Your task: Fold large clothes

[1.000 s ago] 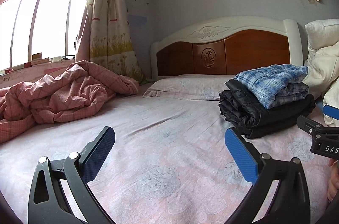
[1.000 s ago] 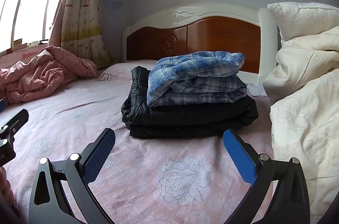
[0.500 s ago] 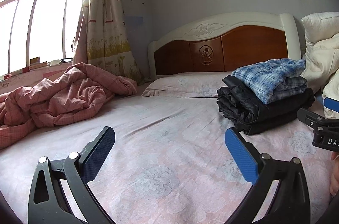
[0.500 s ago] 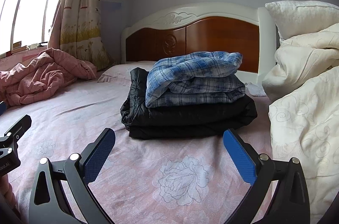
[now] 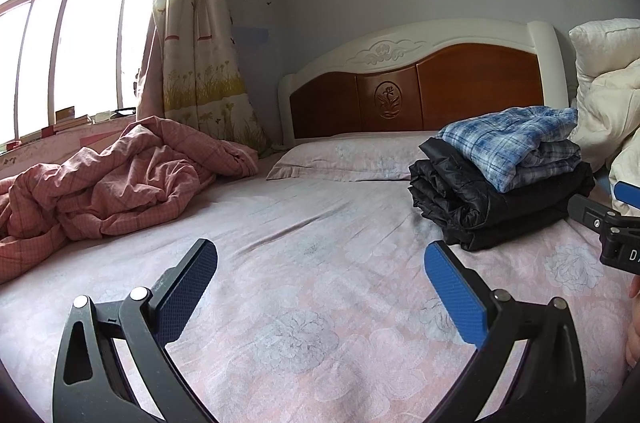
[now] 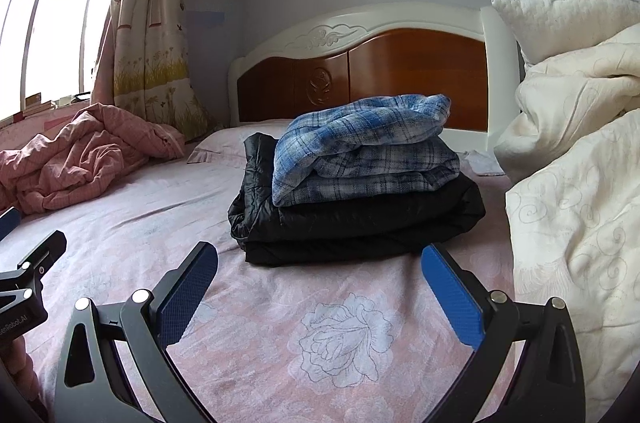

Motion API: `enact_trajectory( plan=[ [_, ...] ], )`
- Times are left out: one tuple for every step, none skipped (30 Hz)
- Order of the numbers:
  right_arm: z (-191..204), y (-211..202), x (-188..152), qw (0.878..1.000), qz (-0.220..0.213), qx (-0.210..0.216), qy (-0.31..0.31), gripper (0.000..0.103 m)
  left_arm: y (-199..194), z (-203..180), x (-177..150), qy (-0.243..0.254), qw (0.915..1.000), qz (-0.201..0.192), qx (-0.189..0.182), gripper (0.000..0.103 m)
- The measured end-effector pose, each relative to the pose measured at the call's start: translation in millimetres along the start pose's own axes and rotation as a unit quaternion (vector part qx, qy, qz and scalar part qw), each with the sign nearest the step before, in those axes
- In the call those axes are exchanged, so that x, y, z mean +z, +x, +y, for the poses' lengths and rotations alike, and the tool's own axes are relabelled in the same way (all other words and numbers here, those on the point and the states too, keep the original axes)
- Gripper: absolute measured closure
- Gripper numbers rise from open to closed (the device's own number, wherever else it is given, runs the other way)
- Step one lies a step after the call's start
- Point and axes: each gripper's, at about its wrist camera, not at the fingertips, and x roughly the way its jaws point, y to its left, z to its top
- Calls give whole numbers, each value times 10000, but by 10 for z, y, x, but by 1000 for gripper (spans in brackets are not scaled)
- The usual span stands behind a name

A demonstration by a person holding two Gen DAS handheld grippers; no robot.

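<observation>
Clothes: folded stack on bed [image 6: 280, 335] at 12 o'clock of right view, 2 o'clock of left view. Black jacket [image 6: 360, 223] below, plaid shirt [image 6: 360, 147] on top, square and settled. Pink quilt [image 5: 100, 183] crumpled at 10 o'clock, cream duvet [image 6: 576, 183] at 3 o'clock. Left gripper [image 5: 320, 287] and right gripper [image 6: 318, 287] spread wide, holding nothing, hovering above bare sheet. Compared with a second ago, slightly drawn back from stack, stack untouched. Likely meaning: folding finished, or pause before fetching another garment.
</observation>
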Motion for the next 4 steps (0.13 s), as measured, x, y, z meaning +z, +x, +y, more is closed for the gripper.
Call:
enact_trajectory(
  plan=[
    [-5, 6, 1, 10000, -4, 1, -1, 0, -1, -2, 0, 3, 10000, 2, 5, 0],
    [-16, 15, 1, 10000, 0, 6, 10, 0, -4, -11, 0, 22, 10000, -3, 6, 0],
    [-7, 13, 5, 10000, 9, 12, 19, 0, -4, -21, 0, 51, 10000, 0, 7, 0],
    [-11, 16, 7, 10000, 13, 15, 28, 0, -3, -37, 0, 94, 10000, 5, 16, 0]
  ],
)
